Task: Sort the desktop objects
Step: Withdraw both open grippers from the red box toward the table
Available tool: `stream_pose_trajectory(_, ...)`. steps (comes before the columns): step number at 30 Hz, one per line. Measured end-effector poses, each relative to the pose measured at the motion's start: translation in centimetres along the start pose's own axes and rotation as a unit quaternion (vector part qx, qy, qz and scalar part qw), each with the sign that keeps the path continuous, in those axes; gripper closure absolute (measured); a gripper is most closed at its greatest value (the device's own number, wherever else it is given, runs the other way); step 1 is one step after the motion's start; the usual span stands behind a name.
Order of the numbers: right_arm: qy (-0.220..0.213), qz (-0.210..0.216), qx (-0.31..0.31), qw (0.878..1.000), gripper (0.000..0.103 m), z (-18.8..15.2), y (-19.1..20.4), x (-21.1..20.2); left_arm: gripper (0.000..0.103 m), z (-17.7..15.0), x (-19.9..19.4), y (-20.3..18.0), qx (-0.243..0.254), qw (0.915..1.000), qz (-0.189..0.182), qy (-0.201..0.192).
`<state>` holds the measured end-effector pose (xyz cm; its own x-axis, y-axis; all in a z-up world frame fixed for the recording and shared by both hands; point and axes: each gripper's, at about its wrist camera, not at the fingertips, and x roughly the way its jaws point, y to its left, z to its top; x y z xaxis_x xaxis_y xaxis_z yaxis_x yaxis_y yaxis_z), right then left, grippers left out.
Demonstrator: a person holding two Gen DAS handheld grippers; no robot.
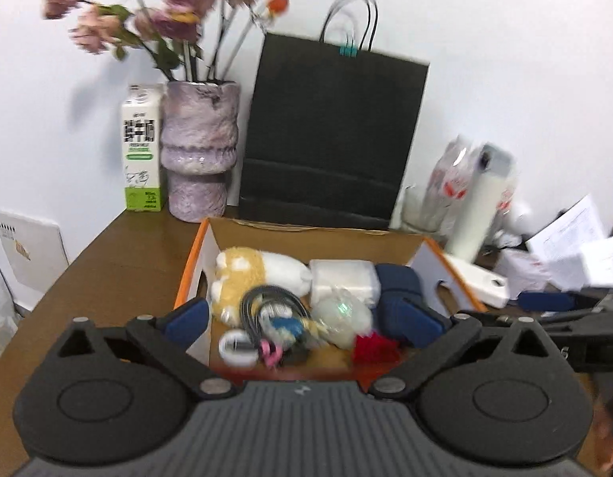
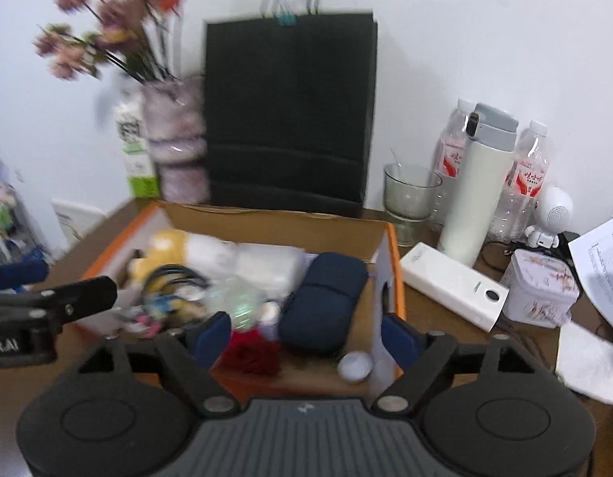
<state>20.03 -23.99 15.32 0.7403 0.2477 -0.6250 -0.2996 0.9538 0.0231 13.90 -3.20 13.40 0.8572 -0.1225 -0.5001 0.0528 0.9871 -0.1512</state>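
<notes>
1. An open cardboard box (image 1: 211,238) with orange edges is sitting on the brown bench (image 1: 119,262), its far wall just in front of a black paper bag (image 1: 330,131) that is standing against the white wall.
2. Inside the box, a yellow and white plush toy (image 1: 251,278) is lying at the far left, its long axis running left to right across the box.
3. Just right of the plush toy, a white packet (image 1: 342,282) is resting near the far wall; a navy pouch (image 2: 322,302) is lying beside it at the box's right side, its long axis running from the far wall toward the near edge.
4. Nearer the front of the box, a coiled black cable (image 1: 266,306), a clear wrapped item (image 1: 342,314), a red flower (image 2: 251,353) and a small white round item (image 2: 354,365) are lying loosely together; blur is hiding finer detail.
5. The left tongs (image 1: 302,322) are hovering over the near edge of the box with jaws spread wide, gripping nothing.
6. The right tongs (image 2: 306,342) are hanging over the box's right front corner with jaws wide apart, straddling the box's right wall, pads pressing on nothing.
7. Right of the box, a white power bank (image 2: 453,290) is lying on the bench, its long axis slanting from far left to near right, close to a white flask (image 2: 477,190).
</notes>
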Motion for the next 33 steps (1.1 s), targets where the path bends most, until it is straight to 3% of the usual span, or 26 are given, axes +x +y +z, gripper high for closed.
stream_pose_trajectory(2,-0.015,0.018,0.005,1.0,0.02,-2.1,0.3,-2.3,0.0,-1.7,-2.4,0.3,-0.008,0.9998,-0.02,-0.005)
stream_pose_trajectory(7,-0.028,0.037,0.023,0.999,0.018,-8.3,1.1,-6.7,0.0,-7.0,-6.6,-0.2,0.027,0.999,-0.036,0.005)
stream_pose_trajectory(12,-0.004,0.037,0.02,0.999,0.018,-14.5,2.6,-8.6,0.0,-11.8,-8.7,-0.6,0.066,0.9963,-0.049,0.025)
stream_pose_trajectory(17,0.018,0.015,0.02,1.0,0.018,-19.2,2.7,-10.1,0.0,-15.8,-8.9,0.3,0.055,0.9945,-0.042,0.079)
stream_pose_trajectory(22,0.031,-0.013,0.052,0.998,0.018,-21.5,0.1,-11.0,0.0,-18.8,-9.1,0.8,0.045,0.9912,-0.047,0.115)
stream_pose_trajectory(26,0.041,-0.042,0.074,0.996,0.018,-22.2,-1.5,-10.9,0.0,-19.3,-9.5,-0.1,0.069,0.991,-0.043,0.107)
stream_pose_trajectory(33,0.031,-0.049,0.074,0.996,0.018,-22.5,-2.1,-10.8,0.0,-19.2,-9.8,-1.0,0.062,0.9903,-0.077,0.098)
